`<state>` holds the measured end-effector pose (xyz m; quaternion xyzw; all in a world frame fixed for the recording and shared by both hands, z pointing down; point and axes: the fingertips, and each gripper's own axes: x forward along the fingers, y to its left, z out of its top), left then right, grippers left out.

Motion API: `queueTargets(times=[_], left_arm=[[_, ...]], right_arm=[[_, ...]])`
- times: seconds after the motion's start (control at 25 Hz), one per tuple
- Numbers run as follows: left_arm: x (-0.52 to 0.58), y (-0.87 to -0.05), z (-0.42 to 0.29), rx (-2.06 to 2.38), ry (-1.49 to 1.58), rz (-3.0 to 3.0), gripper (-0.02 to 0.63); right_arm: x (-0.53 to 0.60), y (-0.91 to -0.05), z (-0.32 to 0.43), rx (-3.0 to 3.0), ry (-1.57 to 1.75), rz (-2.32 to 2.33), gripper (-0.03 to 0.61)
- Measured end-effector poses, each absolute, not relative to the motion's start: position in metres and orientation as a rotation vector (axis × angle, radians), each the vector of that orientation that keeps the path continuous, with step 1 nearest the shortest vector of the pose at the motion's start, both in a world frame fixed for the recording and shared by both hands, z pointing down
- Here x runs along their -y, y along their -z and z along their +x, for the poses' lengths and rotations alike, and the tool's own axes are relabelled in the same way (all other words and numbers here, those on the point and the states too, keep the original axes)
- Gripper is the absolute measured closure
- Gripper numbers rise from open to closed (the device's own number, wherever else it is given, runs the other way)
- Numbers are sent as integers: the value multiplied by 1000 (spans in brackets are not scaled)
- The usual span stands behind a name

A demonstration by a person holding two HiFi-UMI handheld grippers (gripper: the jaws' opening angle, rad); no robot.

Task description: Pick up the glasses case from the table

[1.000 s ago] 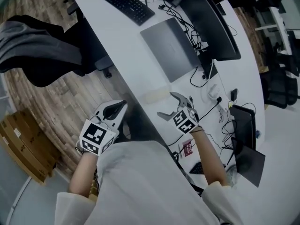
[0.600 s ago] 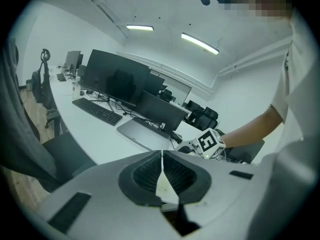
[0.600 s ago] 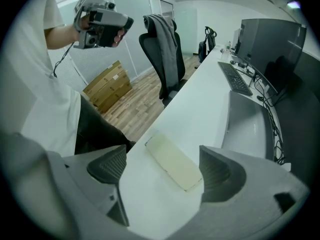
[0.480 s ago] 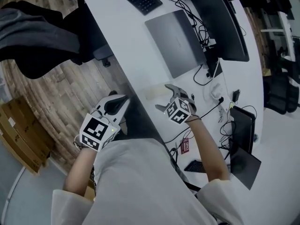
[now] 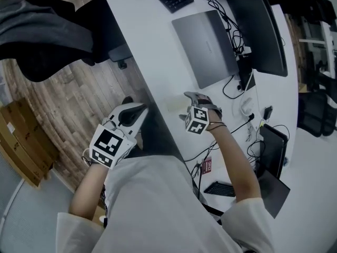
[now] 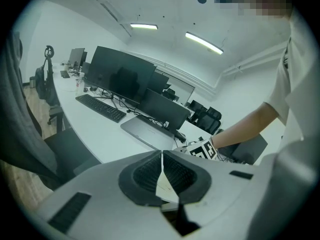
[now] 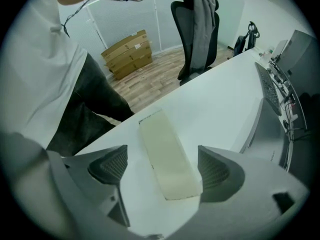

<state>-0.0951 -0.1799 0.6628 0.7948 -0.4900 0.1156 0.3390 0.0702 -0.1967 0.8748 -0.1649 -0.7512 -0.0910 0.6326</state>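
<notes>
Right gripper [image 5: 186,106] closer in, spread jaws flanking the glasses case [image 7: 166,156]; left gripper [image 6: 161,171] clenched.

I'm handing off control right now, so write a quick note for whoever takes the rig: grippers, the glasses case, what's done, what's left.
Right gripper: open, jaws either side of the near end of the glasses case, not closed on it.
Left gripper: shut, empty, held off beside the table.
Glasses case: lying flat on the table, near its edge.
Done: approach and lining up.
Left: close on the case and lift it.
</notes>
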Motion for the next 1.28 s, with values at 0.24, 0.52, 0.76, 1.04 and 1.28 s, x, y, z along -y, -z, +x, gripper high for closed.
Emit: queueTargets(times=[0.24,0.52,0.76,1.04,1.28], left_arm=[[178,-671,-101,1292,-292,2040,601],[172,-681,-106,1295,-287,2009,601],[171,-684,-110,1308,-278,1986,601],[170,-681,-106,1299,-278,1987,601],[167,-677,-109,1312,-283,1992,601]], right_arm=[[196,-896,73,1638,272,-470,150],[196,-915,76,1543,364,-557,171],[201,-924,78,1515,402,-572,216],[203,-918,74,1582,343,-529,276],[201,-913,74,1582,344,-506,275]])
